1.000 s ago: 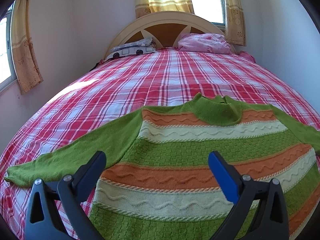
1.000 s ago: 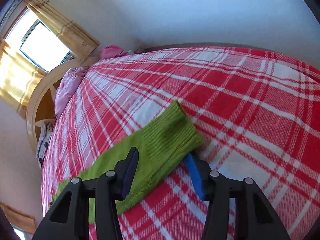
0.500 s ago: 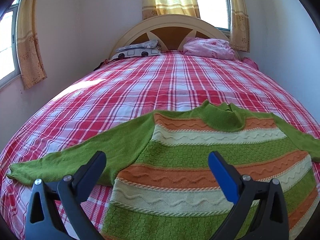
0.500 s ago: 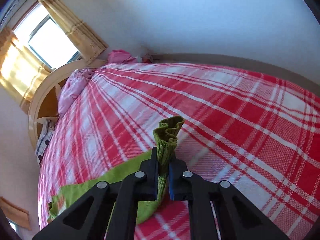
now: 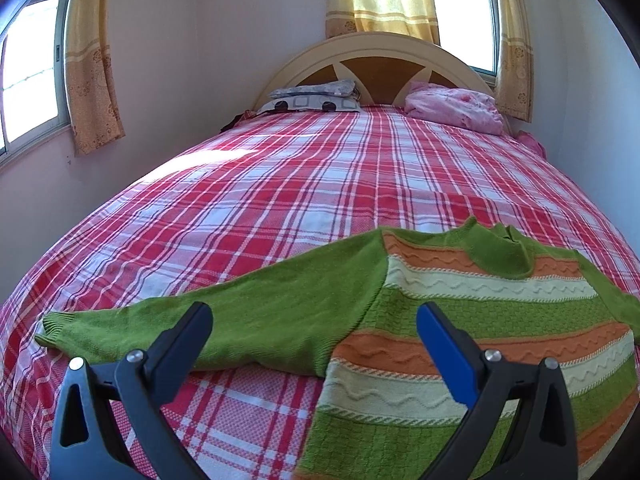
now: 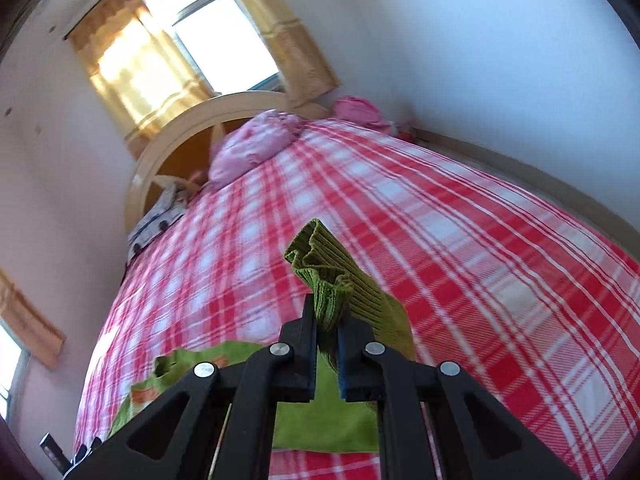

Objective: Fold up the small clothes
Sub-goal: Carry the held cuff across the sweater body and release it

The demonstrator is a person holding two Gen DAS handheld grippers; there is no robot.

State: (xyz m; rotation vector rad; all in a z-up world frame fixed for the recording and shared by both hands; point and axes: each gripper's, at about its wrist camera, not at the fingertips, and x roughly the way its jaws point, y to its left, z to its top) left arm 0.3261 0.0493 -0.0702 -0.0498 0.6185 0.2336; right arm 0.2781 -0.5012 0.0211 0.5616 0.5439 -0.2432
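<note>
A small green sweater with orange and cream stripes lies flat on the red plaid bed. Its left sleeve stretches out to the left, cuff near the bed's left edge. My left gripper is open and empty, hovering just above that sleeve near the shoulder. My right gripper is shut on the green cuff of the right sleeve and holds it lifted off the bed. The sweater's collar shows at the lower left of the right wrist view.
The red plaid bedspread covers the whole bed. A grey patterned pillow and a pink bundle lie by the cream headboard. Walls stand close on both sides, with curtained windows.
My right gripper closed on the right sleeve cuff and lifted it off the bed. My left gripper shifted left, from above the sweater's body to above the left sleeve, still open.
</note>
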